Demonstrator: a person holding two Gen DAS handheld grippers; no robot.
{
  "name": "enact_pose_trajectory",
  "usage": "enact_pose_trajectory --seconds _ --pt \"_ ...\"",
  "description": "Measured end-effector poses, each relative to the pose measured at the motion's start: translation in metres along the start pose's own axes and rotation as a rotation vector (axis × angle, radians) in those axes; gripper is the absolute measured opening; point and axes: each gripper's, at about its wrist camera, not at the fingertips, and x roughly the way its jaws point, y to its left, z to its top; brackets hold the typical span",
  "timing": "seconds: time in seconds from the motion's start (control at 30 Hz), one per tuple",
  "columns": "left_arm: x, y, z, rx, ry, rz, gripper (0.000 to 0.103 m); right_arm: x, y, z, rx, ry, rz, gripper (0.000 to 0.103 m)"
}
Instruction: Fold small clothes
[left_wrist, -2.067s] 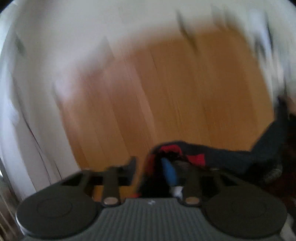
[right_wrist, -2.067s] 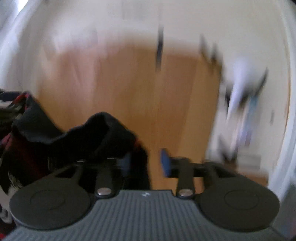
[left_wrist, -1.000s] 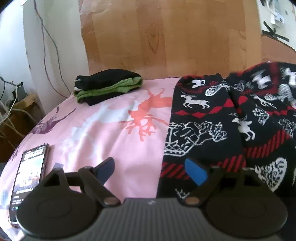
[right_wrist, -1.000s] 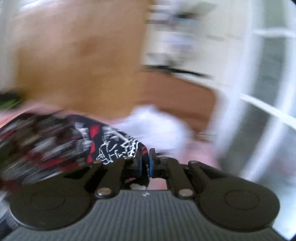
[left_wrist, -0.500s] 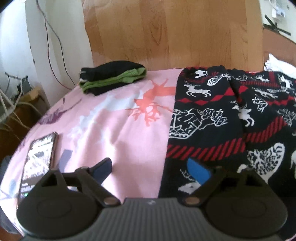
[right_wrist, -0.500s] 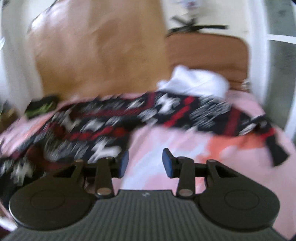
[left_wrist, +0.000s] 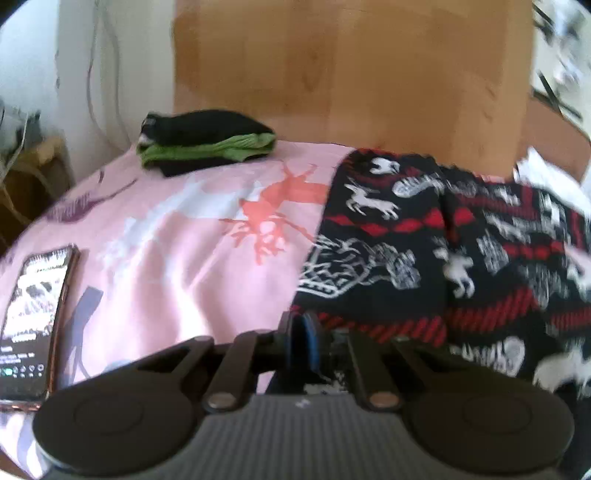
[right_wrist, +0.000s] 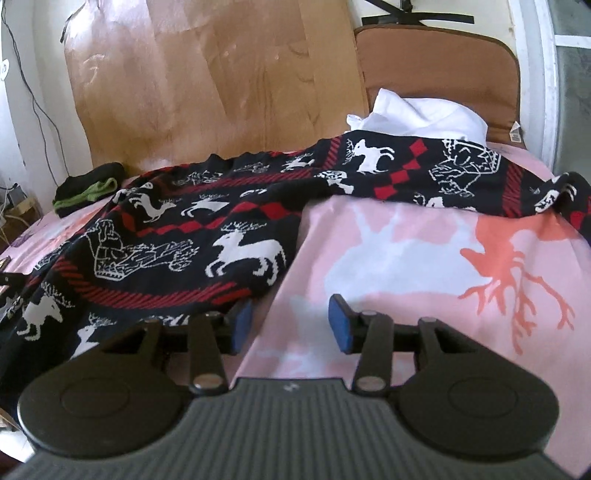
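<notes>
A black knit sweater with red bands and white reindeer lies spread on the pink bed sheet. My left gripper sits at the near left hem and is shut, its blue pads pinching the sweater's edge. In the right wrist view the sweater fills the left half, and one sleeve stretches off to the far right. My right gripper hovers low by the near right hem corner. Its jaws are opening, and only pink sheet shows between them. Its left pad is next to the hem.
A folded black and green stack rests at the bed's far left corner. A phone lies near the left edge. A crumpled white garment sits behind the sweater, against a brown cushion. A wooden board stands behind the bed.
My left jaws went from wide open astride the sweater's left edge to shut on it. My right gripper came down toward the bed and its shut jaws parted.
</notes>
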Motion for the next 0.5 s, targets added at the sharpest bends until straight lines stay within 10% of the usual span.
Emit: enact_pose_trajectory --seconds 0.17,0.5 --pt "-0.002 0.016 0.015 -0.072 -0.006 -0.057 0.008 0.001 0.005 -0.005 -0.039 -0.023 -0.017 0.05" --pt "-0.004 0.052 0.029 -0.087 -0.077 0.231 0.007 0.001 0.007 -0.007 -0.042 -0.038 -0.02 0.052"
